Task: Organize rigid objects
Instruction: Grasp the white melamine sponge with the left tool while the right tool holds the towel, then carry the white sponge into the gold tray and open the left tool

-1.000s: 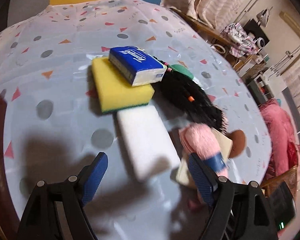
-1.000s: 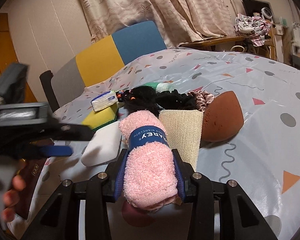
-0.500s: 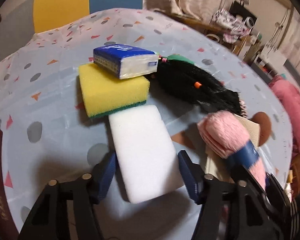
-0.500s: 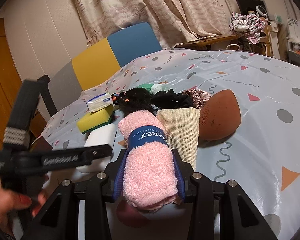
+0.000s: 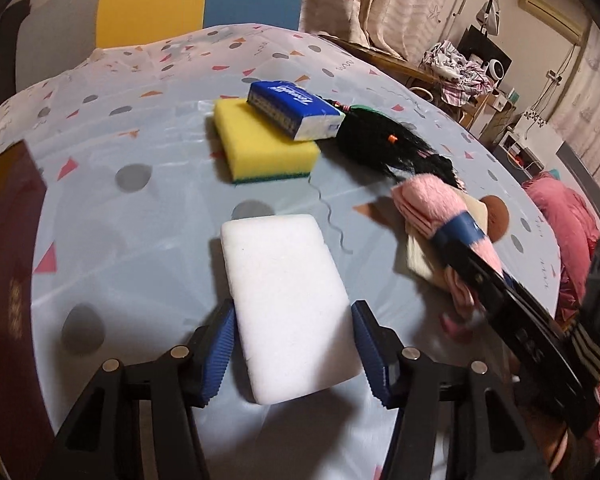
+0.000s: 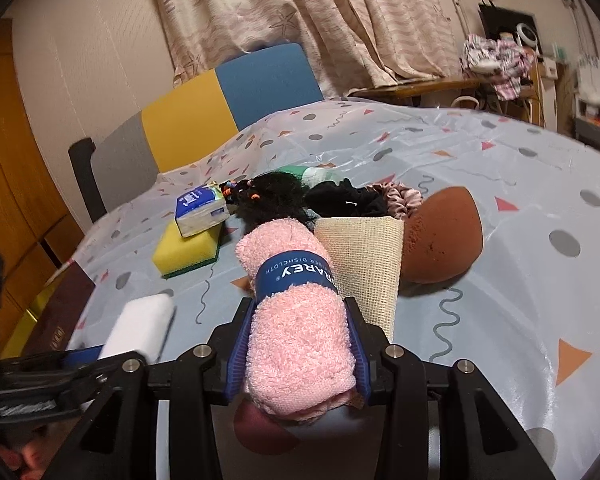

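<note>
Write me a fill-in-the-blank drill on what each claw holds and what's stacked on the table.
1. The left claw grips a white ____.
2. The rolled dishcloth in the right claw is ____ in colour.
3. The blue tissue pack rests on the ____ sponge.

Missing words: sponge; pink; yellow

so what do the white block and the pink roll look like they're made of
The white rectangular block between the left fingers looks like dense melamine-type foam: matte, uniform, rounded corners, no visible pores. The pink rolled cloth in the right fingers looks like terry microfibre, fuzzy and looped, under a smooth navy band, probably paper, printed "dishcloth".
</note>
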{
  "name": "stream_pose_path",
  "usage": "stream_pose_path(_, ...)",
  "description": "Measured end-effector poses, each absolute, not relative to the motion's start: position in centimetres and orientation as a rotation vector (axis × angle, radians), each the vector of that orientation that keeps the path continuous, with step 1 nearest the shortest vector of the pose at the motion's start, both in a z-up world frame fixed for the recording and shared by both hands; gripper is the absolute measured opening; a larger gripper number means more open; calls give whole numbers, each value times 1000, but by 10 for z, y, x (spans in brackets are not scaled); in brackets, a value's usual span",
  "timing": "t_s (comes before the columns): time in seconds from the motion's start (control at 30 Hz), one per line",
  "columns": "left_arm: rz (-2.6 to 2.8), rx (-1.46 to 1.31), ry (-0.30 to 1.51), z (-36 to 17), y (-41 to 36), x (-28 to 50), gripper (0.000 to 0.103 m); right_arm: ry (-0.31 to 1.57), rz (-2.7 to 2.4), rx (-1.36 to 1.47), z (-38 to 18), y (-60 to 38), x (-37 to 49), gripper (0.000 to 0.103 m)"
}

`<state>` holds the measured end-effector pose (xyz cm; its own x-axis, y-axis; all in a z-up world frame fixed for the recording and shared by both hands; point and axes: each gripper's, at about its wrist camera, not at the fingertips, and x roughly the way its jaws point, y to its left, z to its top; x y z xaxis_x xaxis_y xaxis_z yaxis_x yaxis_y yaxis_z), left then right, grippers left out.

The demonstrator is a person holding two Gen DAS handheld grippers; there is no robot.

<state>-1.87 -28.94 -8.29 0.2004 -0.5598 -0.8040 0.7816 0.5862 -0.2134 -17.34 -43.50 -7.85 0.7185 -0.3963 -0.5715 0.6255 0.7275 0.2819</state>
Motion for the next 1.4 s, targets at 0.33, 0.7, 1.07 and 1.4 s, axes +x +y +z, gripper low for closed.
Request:
stream_pose_path(0.33, -975, 157, 957, -57, -238, -29, 56, 525, -464, 257, -70, -395, -158, 42)
stream_pose_path(0.7, -948, 63, 881, -18, -175, -16, 56, 676, -403, 228, -61, -393, -134, 82)
stream_pose_path(1.07, -806, -20, 863, -3, -102, 40, 57, 878, -450, 361, -63, -411, -99, 42)
stream_pose_path(1.4, -643, -60, 985, -26, -45, 120, 57, 801, -442, 483, -38, -404, -102, 39)
